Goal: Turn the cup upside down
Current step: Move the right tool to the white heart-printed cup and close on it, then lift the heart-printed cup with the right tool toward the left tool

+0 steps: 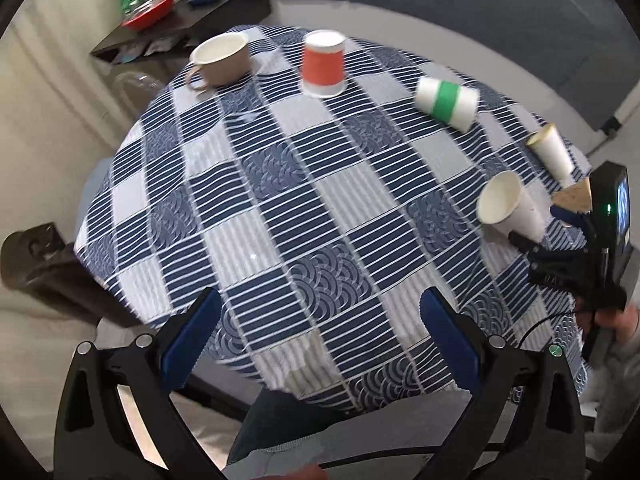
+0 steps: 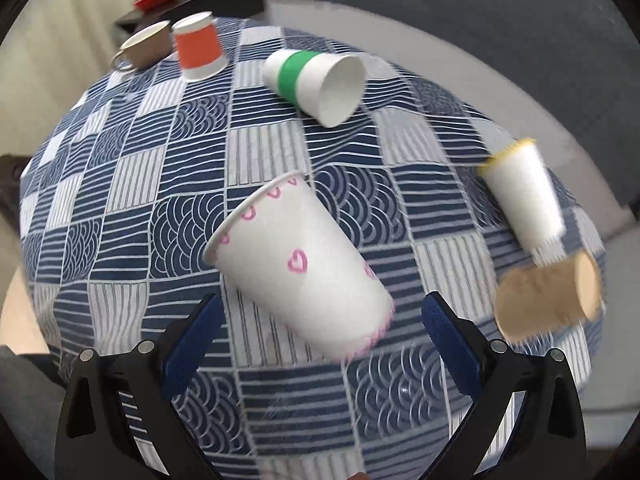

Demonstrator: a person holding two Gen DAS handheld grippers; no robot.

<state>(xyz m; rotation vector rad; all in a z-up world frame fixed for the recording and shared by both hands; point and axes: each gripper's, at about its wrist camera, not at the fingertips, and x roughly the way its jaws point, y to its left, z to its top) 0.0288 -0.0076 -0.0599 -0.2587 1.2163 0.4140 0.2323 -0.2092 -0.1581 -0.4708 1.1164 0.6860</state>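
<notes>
Looking along our left gripper (image 1: 318,336), its jaws gape wide and hold nothing; the heart-printed paper cup (image 1: 510,210) lies far right-ahead. From our right gripper (image 2: 320,336), equally wide and unloaded, that cup (image 2: 298,266) lies on its side just ahead between the pads: light, thin-walled, crushable, best pinched gently mid-wall.

The white paper cup with pink hearts (image 2: 298,266) lies tilted on its side at frame centre, rim pointing upper left.
</notes>
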